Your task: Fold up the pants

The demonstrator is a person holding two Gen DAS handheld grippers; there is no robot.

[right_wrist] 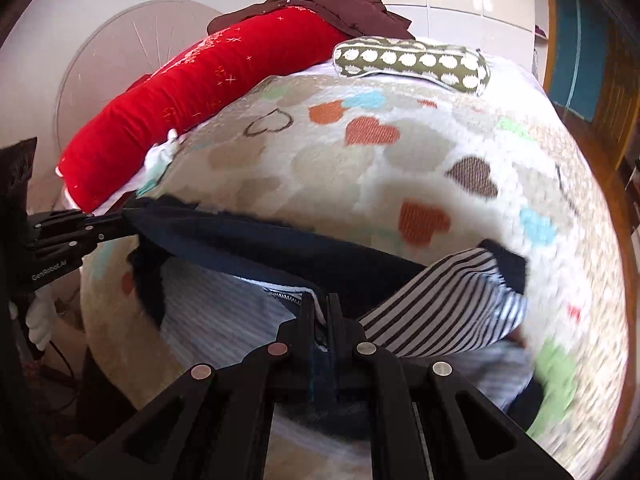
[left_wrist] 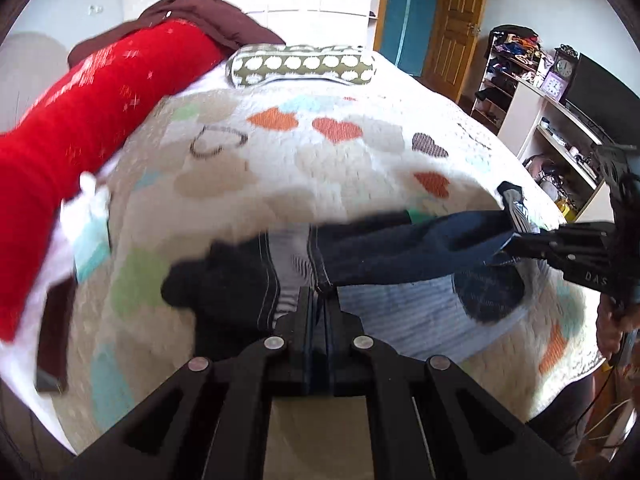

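Both grippers clamp the dark denim pants [left_wrist: 400, 248]; left gripper [left_wrist: 318, 300] and right gripper [right_wrist: 322, 316] stretch them above the heart-print blanket [left_wrist: 320, 168] (striped lining showing); no fold laid yet, everything remains.

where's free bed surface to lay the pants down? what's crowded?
Open: the middle of the heart blanket, between the held pants and the green dotted pillow. Crowded: the long red bolster along the left edge, with brown cloth on its far end. Left gripper and right gripper both clamp the pants above the near edge.
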